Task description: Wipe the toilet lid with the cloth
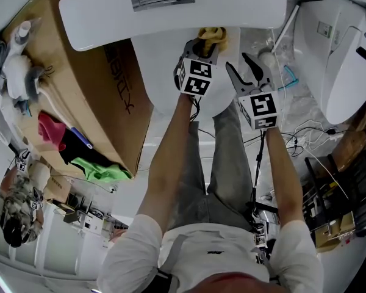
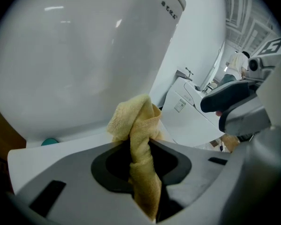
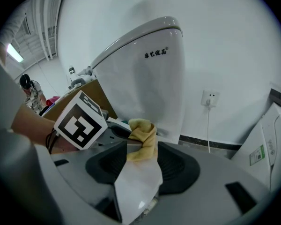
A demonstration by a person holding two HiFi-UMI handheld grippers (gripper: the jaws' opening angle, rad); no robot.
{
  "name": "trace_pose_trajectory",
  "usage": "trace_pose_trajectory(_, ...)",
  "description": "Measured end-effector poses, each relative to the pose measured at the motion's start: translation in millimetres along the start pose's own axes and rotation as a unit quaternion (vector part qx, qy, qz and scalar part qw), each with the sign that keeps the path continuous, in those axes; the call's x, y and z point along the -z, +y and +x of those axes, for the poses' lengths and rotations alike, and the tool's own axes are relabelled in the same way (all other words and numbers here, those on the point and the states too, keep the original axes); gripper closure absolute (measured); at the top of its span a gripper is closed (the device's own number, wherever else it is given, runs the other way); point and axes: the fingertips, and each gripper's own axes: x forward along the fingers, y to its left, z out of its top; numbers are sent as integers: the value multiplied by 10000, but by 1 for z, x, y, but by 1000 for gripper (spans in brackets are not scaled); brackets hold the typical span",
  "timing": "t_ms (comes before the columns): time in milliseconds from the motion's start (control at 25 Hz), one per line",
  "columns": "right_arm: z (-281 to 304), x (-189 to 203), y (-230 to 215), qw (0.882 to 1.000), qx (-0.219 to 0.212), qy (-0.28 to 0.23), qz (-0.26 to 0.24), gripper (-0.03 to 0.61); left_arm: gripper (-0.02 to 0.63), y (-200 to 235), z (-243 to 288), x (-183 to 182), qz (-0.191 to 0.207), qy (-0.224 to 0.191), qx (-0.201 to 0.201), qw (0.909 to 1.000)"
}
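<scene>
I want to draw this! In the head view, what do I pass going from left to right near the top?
White bottle → box → left gripper holding the cloth → right gripper → white appliance.

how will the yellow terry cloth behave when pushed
Likely floppy: the yellow terry cloth bunches and folds above the left hand-held gripper pinching it. Probably light, and grippy rather than slippery, given its fuzzy nap.

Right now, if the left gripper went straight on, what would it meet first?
The cloth clamped in the left gripper would likely press the white toilet wall just ahead. Nothing lies between, though depth is unclear.
</scene>
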Motion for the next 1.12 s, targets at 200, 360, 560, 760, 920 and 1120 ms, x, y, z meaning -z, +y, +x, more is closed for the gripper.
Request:
trace_pose_trajectory(200, 7, -6, 13, 9999, -85, 44, -122, 356, 499, 17, -11, 7, -96, -19, -76, 9999)
trace_pose_trajectory(360, 13, -9, 23, 9998, -93, 65, -147, 356, 500, 29, -19, 11, -169, -37, -144, 9997)
trace_pose_trajectory(560, 21, -13, 37, 9994, -160, 66, -290, 357, 500, 45, -30, 19, -258, -57, -229, 9994)
trace_pose_trajectory(760, 27, -17, 48, 9990, -226, 113, -372, 357, 499, 62, -41, 26, -372, -77, -340, 9987)
trace_pose_trajectory(920, 31, -19, 56, 9987, -257, 153, -412, 357, 500, 75, -50, 31, -452, -85, -432, 9980)
trace_pose_trajectory(1120, 36, -22, 66, 9982, -290, 169, -498, 357, 500, 93, -60, 37, -527, -104, -549, 9970)
